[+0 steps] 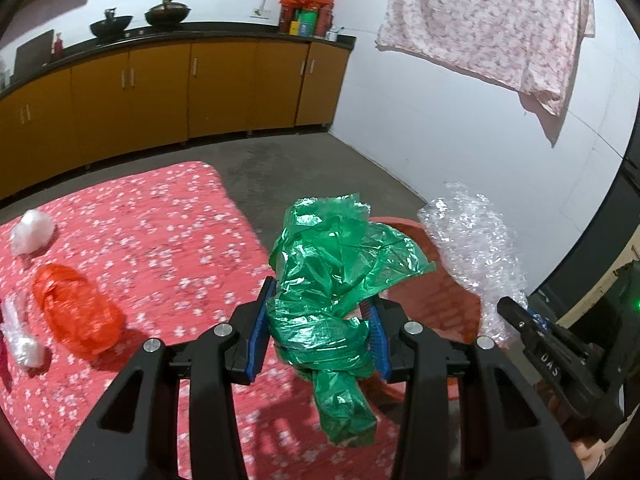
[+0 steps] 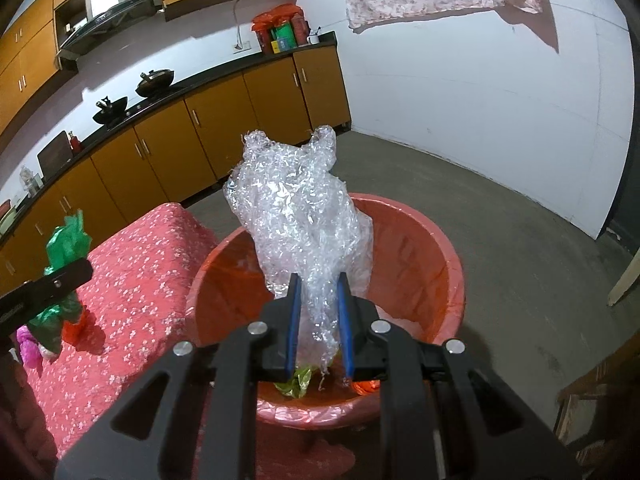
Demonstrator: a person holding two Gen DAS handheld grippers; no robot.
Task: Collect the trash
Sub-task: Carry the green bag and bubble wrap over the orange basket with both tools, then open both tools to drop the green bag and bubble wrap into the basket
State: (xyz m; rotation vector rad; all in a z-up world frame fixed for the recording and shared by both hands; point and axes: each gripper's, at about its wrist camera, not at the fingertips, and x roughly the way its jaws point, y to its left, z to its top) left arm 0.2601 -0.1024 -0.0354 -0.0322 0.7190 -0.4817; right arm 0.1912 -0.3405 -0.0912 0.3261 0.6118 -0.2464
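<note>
Over the red basin [image 2: 448,264], at about the centre of the right wrist view, the right hand-held gripper [image 2: 318,320] was clenched on a crumpled piece of clear bubble wrap [image 2: 296,216], which stood up between the blue pads and hung above the basin's opening. Inside the basin some trash lay already — a yellowish-green scrap [image 2: 298,386] and something orange [image 2: 366,388] near the bottom, at six o'clock under the jaws. So part of the collecting seemed to be done.

The left hand-held gripper [image 1: 320,328] was grasping a green plastic bag [image 1: 340,264], twisted and bunched between its pads, with the tail hanging down toward six o'clock. It was beside the table edge, and the basin showed just behind the bag, so this piece looked close to the drop also.

On the table [image 1: 168,216] with the red flowered cloth, several pieces were left: an orange plastic bag [image 1: 76,312] at nine o'clock, a white crumpled bag [image 1: 32,230] above it toward ten o'clock, and a clear wrapper [image 1: 20,332] at the far left edge. A pink scrap [image 2: 28,346] showed in the right view too.

My judgement — the task was perhaps near the middle: two pieces in hand, not yet released, and at least three or four to fetch.
</note>
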